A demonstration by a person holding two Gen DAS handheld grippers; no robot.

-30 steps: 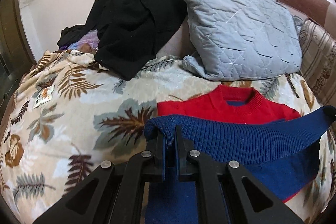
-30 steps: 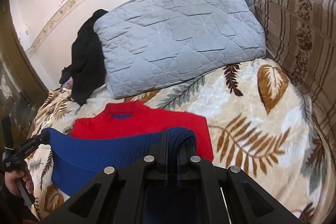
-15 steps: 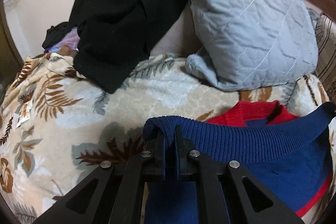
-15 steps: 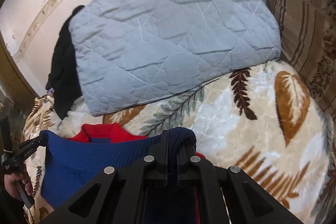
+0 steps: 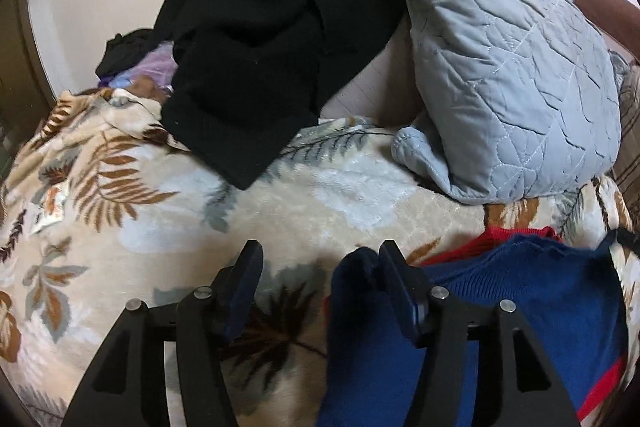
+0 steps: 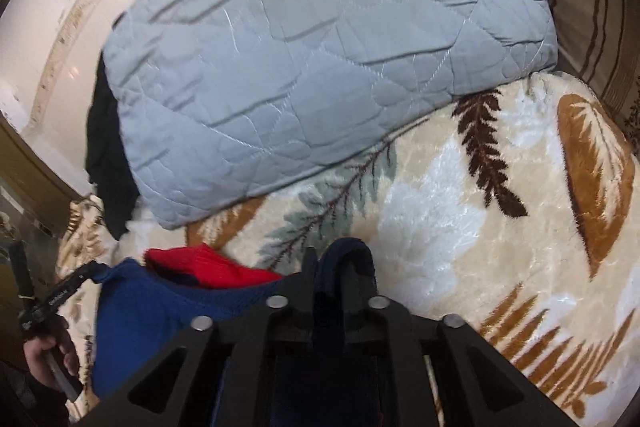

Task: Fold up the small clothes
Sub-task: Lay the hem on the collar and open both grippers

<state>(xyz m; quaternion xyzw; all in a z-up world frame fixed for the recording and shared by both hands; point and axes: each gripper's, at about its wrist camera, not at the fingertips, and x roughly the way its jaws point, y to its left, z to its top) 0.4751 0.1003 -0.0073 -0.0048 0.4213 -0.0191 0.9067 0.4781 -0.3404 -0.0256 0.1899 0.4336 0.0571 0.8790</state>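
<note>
The blue and red ribbed knit sweater (image 5: 520,291) is lying folded upward on the leaf-print plush bed blanket (image 5: 280,195), near the grey quilted pillow (image 5: 500,79). Both jaws are opening: the left hand-held gripper (image 5: 320,267) is standing clear, the blue hem resting against one finger, while the right hand-held gripper (image 6: 334,261) is releasing a bunched hem. Further folds are probably remaining.

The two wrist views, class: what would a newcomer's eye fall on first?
The blue and red sweater, lying low on the leaf-patterned blanket, between the left claw and the right claw, both opening. Behind it, a grey quilted pillow against the wall, and a black garment heaped beside it.
</note>
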